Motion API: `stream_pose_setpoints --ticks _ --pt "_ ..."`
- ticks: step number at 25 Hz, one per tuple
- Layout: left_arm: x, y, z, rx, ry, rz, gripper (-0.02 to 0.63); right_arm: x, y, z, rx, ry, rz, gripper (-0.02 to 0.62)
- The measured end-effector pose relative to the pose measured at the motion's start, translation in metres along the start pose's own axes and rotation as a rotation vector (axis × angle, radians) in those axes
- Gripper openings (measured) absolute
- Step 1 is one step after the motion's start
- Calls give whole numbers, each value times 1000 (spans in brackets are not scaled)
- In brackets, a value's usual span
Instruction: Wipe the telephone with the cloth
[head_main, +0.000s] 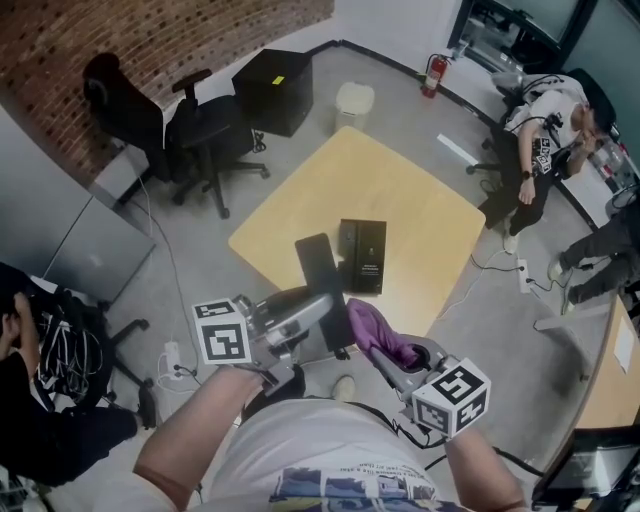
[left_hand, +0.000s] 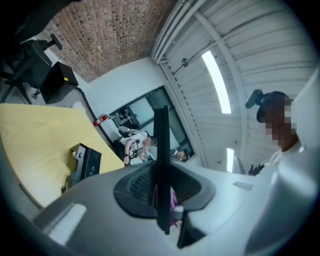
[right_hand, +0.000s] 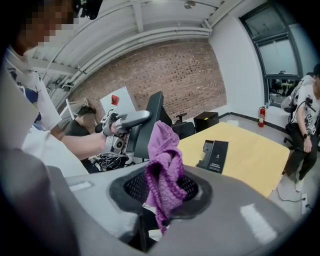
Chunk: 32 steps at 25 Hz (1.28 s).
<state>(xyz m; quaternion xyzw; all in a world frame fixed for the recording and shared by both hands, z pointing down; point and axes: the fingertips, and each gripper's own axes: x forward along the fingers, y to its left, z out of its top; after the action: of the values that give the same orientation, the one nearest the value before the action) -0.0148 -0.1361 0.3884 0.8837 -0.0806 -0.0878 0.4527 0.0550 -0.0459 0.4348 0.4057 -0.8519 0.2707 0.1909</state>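
Observation:
The telephone is a flat black slab, held upright over the table's near edge by my left gripper, which is shut on its lower end. In the left gripper view the telephone shows edge-on as a thin black strip between the jaws of my left gripper. My right gripper is shut on a purple cloth, which stands bunched just right of the telephone. In the right gripper view the cloth rises from my right gripper, with the telephone close behind it.
A black box lies on the yellow wooden table. Beyond it stand office chairs, a black cabinet, a white bin and a fire extinguisher. A person sits at the far right.

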Motion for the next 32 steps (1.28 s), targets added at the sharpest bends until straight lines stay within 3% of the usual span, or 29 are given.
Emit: stream_pose_setpoints --ticks 8,17,22,32 --pt "1 -25 -25 10 28 -38 85 -3 -28 39 -24 -96 -3 84" --pt "-8 -38 -49 -3 40 -49 86 18 4 81 -133 -159 112 84" --pt "-16 -38 -48 2 5 -25 86 13 20 62 -189 -133 173 84" --pt "-8 -38 -47 11 5 -28 86 -10 23 14 -211 -53 203 84"
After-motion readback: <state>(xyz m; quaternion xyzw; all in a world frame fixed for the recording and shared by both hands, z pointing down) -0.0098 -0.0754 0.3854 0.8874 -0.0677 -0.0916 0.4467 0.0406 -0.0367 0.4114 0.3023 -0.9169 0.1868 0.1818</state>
